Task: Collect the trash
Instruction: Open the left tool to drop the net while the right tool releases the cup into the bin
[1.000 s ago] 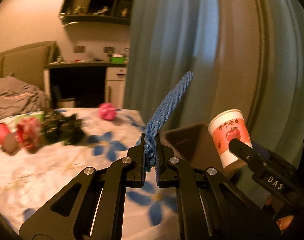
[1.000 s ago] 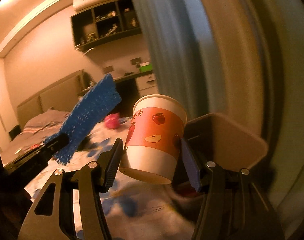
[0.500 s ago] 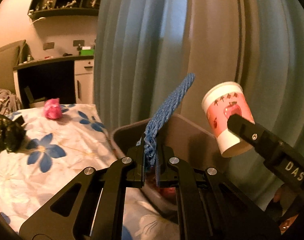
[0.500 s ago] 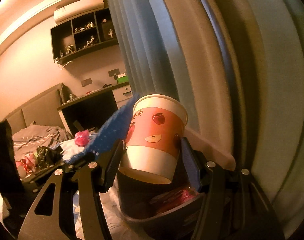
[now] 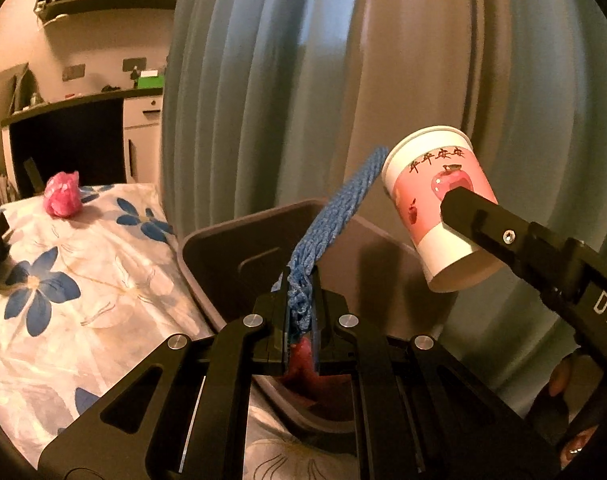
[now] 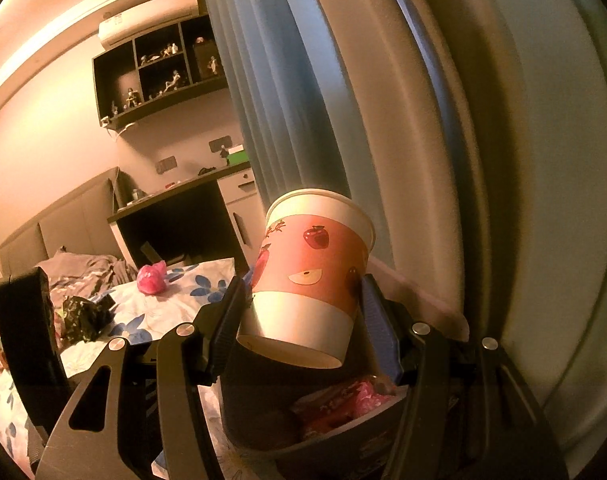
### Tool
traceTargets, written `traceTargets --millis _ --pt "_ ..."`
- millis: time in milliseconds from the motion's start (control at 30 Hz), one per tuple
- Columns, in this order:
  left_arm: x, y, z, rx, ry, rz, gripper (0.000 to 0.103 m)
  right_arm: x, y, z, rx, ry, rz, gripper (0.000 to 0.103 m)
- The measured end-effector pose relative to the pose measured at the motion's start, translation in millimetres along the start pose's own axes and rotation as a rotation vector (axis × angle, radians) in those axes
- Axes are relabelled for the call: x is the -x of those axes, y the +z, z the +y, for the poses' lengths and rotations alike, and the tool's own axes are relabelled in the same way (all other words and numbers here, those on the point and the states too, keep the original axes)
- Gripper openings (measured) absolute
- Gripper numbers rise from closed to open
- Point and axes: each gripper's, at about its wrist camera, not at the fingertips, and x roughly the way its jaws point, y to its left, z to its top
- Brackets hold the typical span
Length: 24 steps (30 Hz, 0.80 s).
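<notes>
Left wrist view: blue mesh net (image 5: pixel 335 216) pinched tight in my left gripper (image 5: pixel 301 320), above the dark bin (image 5: pixel 223 264)
My right gripper (image 6: pixel 303 312) clamps the apple-print paper cup (image 6: pixel 311 264) by its sides, tilted above the bin's trash; pink wad (image 5: pixel 62 194) and black wrapper (image 6: pixel 81 316) lie on the floral bedspread (image 5: pixel 83 272)

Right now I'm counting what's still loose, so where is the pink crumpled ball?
The pink crumpled ball lies on the floral bedspread at the left of both views, near the dark desk, apart from the bin.
</notes>
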Motion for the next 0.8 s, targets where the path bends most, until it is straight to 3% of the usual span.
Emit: traceTargets --millis 133,200,233,267,333,367,600,800 --pt "-0.8 -1.8 -1.9 -0.01 -0.019 0.005 0.007 -1.1 2.3 1.1 0.002 0.0 0.0 0.057" --pt "-1.4 -3.0 -1.1 -0.013 -0.03 0.006 0.016 -2.6 2.9 1.4 0.002 0.0 0.002 0.057" --pt "-1.6 -3.5 0.3 -0.013 -0.031 0.008 0.029 -3.3 3.2 1.5 0.002 -0.001 0.003 0.057" --pt "-0.5 -4.7 1.7 -0.012 -0.028 0.007 0.051 -3.4 2.7 1.6 0.002 -0.001 0.003 0.057" --pt "7.7 -7.8 10.0 0.02 -0.005 -0.014 0.072 -6.3 1.9 1.2 0.001 -0.002 0.007 0.058" --pt "11.4 -8.8 12.9 0.034 -0.008 -0.022 0.077 -8.6 0.2 0.6 0.002 -0.004 0.012 0.058" --pt "54.0 -21.8 45.9 0.12 0.104 -0.059 0.093 -25.8 -13.9 1.5 0.007 -0.022 0.059 0.059" --pt "101.1 -31.5 71.2 0.154 0.239 -0.111 0.095 -39.0 -26.9 5.9 0.021 -0.023 0.093 0.059"
